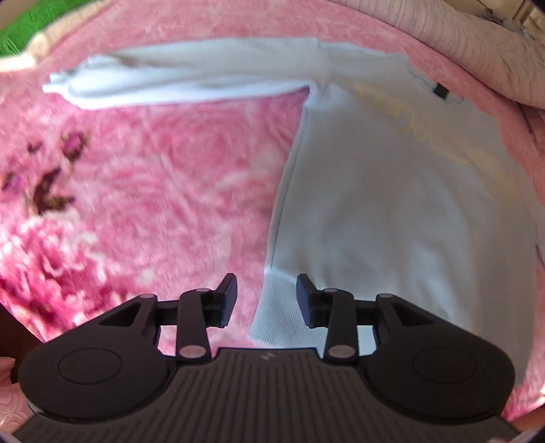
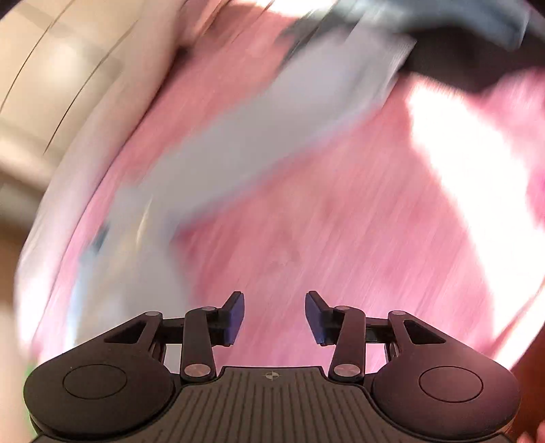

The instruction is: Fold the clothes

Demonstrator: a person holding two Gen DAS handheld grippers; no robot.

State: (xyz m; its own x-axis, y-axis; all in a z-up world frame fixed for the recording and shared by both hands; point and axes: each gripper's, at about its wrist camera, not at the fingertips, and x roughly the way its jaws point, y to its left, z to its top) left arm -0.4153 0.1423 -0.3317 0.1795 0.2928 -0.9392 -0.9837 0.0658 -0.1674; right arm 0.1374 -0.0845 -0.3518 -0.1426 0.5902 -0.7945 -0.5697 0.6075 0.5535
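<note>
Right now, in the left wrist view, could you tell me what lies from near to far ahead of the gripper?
Left gripper → ribbed hem → sweatshirt body → outstretched sleeve → pink blanket's far edge.

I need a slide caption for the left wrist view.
Open left gripper above the ribbed hem of a white sweatshirt on a pink blanket.

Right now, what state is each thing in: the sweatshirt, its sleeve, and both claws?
White sweatshirt: spread flat on the pink blanket, unfolded.
Sleeve: stretched out sideways, not folded in.
Left claw: open, empty, at the ribbed hem.
Right claw: open, empty; view blurred.
</note>
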